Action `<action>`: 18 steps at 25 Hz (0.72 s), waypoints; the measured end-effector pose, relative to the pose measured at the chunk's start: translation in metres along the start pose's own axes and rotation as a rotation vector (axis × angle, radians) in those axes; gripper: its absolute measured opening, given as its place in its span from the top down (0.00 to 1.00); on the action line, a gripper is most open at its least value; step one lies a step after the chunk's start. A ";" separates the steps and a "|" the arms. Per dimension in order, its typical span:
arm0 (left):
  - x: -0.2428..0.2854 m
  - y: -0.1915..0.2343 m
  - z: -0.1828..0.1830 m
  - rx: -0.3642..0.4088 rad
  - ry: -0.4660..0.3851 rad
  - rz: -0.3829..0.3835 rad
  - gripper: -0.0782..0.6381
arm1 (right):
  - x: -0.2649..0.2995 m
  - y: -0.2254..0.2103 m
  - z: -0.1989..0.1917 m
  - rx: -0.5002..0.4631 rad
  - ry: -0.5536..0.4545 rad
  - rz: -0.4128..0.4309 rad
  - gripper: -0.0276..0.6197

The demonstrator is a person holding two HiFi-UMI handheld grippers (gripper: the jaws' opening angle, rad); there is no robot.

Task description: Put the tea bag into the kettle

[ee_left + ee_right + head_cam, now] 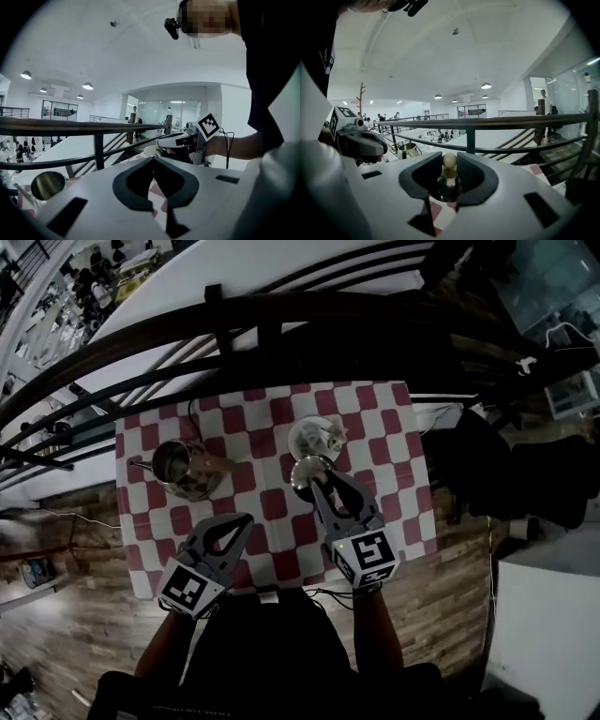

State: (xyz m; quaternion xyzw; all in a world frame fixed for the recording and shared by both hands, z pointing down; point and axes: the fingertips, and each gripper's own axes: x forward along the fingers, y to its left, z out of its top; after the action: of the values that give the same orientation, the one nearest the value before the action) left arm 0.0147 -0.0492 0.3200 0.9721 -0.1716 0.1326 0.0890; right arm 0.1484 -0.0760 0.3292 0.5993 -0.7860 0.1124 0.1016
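Note:
The steel kettle [184, 470] stands open-topped on the left of the red-and-white checked table [384, 442]; it also shows as kettle [47, 185] and kettle [408, 150]. A white saucer [305, 432] carries the tea bag [330, 435] at the table's far middle. Just in front of the saucer, my right gripper [317, 482] is shut on the kettle lid [306, 470]. In the right gripper view its pale round knob [449, 161] sits between the jaws. My left gripper [246, 518] hovers over the near middle of the table, right of the kettle. Its jaws meet at the tips with nothing between them.
A dark curved railing [281, 324] runs close behind the table's far edge. Wooden floor [469, 559] surrounds the table on the left, right and near side. A black object [506, 465] stands beyond the table's right edge.

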 end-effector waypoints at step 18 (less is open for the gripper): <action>0.106 -0.016 -0.058 0.069 0.090 -0.088 0.88 | -0.068 -0.044 -0.140 0.094 0.183 -0.183 0.79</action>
State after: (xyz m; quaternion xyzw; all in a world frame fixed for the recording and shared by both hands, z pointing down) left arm 0.1028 -0.0549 0.4034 0.9742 -0.1198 0.1782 0.0691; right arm 0.2124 0.0170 0.4452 0.6600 -0.7093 0.1933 0.1545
